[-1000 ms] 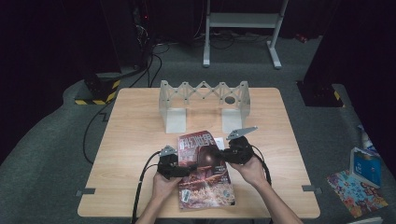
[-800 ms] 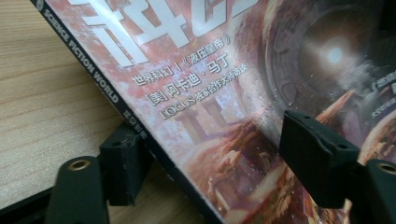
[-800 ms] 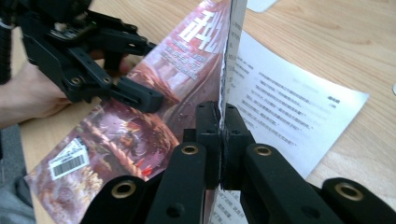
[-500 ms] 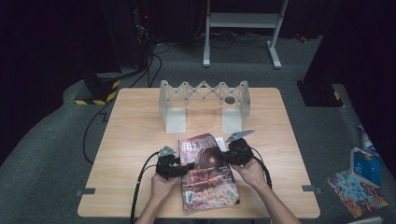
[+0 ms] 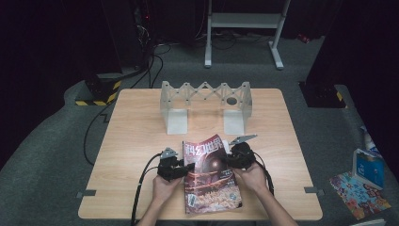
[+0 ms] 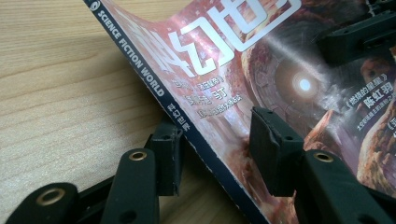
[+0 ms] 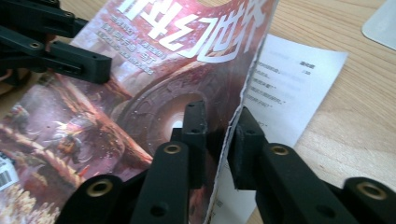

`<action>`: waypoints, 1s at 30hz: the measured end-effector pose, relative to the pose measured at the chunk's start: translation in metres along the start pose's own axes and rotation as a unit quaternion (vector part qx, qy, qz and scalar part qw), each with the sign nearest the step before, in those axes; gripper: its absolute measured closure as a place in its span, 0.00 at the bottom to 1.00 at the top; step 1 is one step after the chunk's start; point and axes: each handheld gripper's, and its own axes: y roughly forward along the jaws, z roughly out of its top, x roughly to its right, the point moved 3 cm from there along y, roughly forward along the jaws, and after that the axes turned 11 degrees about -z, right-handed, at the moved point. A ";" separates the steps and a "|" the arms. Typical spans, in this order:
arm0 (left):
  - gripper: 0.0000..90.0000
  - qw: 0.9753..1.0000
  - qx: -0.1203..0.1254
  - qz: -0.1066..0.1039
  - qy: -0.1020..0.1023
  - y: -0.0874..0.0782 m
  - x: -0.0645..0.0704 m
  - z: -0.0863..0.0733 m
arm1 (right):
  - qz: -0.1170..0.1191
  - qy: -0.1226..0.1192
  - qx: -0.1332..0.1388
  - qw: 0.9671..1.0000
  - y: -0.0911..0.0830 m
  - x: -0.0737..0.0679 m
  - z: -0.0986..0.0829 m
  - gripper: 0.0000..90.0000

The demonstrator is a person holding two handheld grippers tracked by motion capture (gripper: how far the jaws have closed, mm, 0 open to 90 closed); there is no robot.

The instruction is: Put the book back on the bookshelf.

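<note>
Both grippers pinched the Science Fiction World magazine (image 5: pixel 210 179), left gripper (image 5: pixel 181 169) at its spine and right gripper (image 5: pixel 230 159) at its front cover's free edge, lifted just before the white folding rack (image 5: pixel 205 104), opening barely begun.

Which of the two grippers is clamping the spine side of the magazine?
The left gripper: its jaws straddle the dark spine edge of the red-covered science fiction magazine. The right gripper pinches the opposite, open page edge.

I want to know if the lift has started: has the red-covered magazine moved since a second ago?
Yes. The red-covered magazine has slid toward the person, widening its gap to the white folding rack, held by the left gripper and right gripper.
</note>
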 end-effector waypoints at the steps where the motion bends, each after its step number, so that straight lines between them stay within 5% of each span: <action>1: 0.62 1.000 0.000 0.000 0.000 0.000 0.000 0.000 | -0.006 0.001 0.001 1.000 0.000 0.000 -0.001 0.81; 10: 0.63 1.000 0.000 -0.001 -0.003 0.000 0.000 0.000 | -0.049 0.034 0.000 0.998 -0.003 0.017 -0.016 0.70; 17: 0.63 1.000 0.003 -0.003 -0.008 0.000 -0.001 0.000 | -0.102 0.071 0.002 0.992 -0.005 0.034 -0.032 0.92; 23: 0.62 1.000 0.002 -0.004 -0.008 0.000 -0.001 0.000 | -0.118 0.064 -0.004 0.991 0.002 0.033 -0.036 0.98; 30: 0.60 1.000 0.002 -0.009 -0.009 -0.001 -0.001 0.000 | -0.106 0.058 -0.005 0.993 0.006 0.026 -0.034 0.99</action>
